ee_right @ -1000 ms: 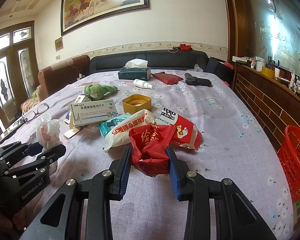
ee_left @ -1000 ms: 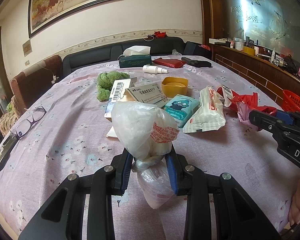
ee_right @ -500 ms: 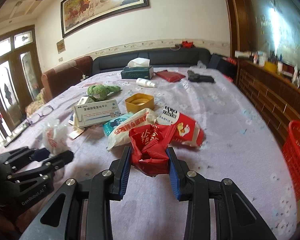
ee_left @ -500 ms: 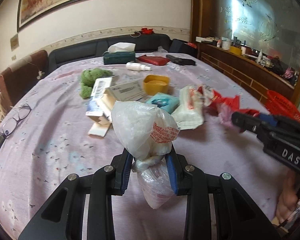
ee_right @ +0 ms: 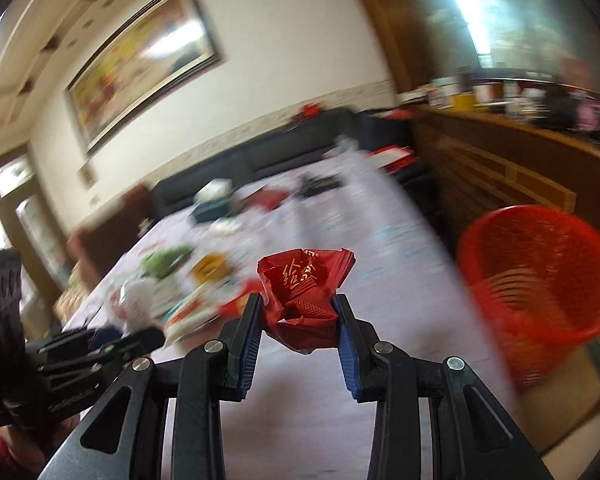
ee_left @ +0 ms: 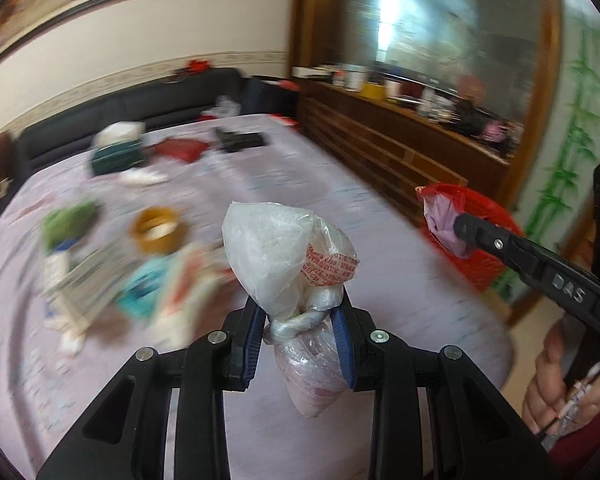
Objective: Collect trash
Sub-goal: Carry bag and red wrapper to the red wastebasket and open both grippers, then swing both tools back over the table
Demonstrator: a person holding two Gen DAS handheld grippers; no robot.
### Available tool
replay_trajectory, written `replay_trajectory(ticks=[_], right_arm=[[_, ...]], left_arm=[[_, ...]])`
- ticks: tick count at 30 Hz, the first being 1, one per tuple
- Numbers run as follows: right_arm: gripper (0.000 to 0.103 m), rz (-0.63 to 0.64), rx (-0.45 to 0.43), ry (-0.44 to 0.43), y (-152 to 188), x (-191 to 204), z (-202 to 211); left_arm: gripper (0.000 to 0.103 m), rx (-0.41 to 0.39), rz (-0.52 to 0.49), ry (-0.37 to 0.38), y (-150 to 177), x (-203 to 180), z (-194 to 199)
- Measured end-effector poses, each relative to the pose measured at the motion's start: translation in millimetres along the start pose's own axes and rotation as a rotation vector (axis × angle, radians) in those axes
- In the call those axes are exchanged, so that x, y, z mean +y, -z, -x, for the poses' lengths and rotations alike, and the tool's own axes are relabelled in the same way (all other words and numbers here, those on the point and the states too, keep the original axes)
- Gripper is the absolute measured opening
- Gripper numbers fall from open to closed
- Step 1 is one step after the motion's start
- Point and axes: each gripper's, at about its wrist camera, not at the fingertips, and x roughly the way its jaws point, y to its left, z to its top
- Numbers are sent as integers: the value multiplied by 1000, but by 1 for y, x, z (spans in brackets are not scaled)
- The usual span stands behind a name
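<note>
Left gripper (ee_left: 300,322) clenching knotted plastic bag (ee_left: 284,252) at its neck, so bag is hanging clear above table (ee_left: 308,184). Right gripper (ee_right: 296,316) pinching crumpled red wrapper (ee_right: 304,284), likely carrying toward red basket (ee_right: 540,276) at 3 o'clock.

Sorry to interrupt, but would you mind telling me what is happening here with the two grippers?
A person is clearing trash off a cluttered table. The left gripper is shut on a knotted white plastic bag, and the right gripper is shut on a crumpled red wrapper. Both are lifted off the table, and a red basket stands beside it to the right. Neither piece has been dropped in.
</note>
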Motion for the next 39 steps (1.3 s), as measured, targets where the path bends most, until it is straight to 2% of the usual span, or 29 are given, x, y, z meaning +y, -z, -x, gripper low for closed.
replay_trajectory(ticks=[6, 10, 13, 15, 16, 17, 18, 19, 22, 26, 29, 32, 39], right_arm=[[38, -158, -41, 183, -27, -93, 34], [39, -255, -55, 229, -40, -145, 50], [40, -299, -53, 235, -49, -174, 52], [40, -327, -46, 249, -53, -191, 52], [43, -339, -47, 245, -54, -197, 50], [54, -347, -43, 241, -56, -204, 47], [61, -351, -39, 246, -58, -210, 42], [71, -356, -36, 260, -59, -215, 39], [71, -364, -31, 262, -60, -222, 38], [71, -321, -41, 267, -61, -212, 45], [71, -278, -26, 227, -57, -191, 43], [71, -253, 5, 173, -49, -164, 32], [71, -160, 131, 13, -29, -75, -18]], left_arm=[[31, 53, -81, 192, -46, -86, -46], [31, 88, -120, 273, -70, -139, -80], [31, 101, -123, 307, -84, -170, -104], [38, 109, -111, 320, -90, -183, -119], [55, 112, -102, 321, -92, -187, -125], [69, 110, -91, 323, -95, -189, -130], [70, 102, -82, 318, -96, -190, -133], [70, 97, -81, 314, -96, -189, -134], [70, 112, -80, 317, -95, -180, -133], [70, 75, -88, 281, -86, -157, -112], [70, 43, -101, 220, -73, -133, -91], [70, 46, -86, 175, -61, -107, -76], [70, 61, 29, 88, -27, -18, -41]])
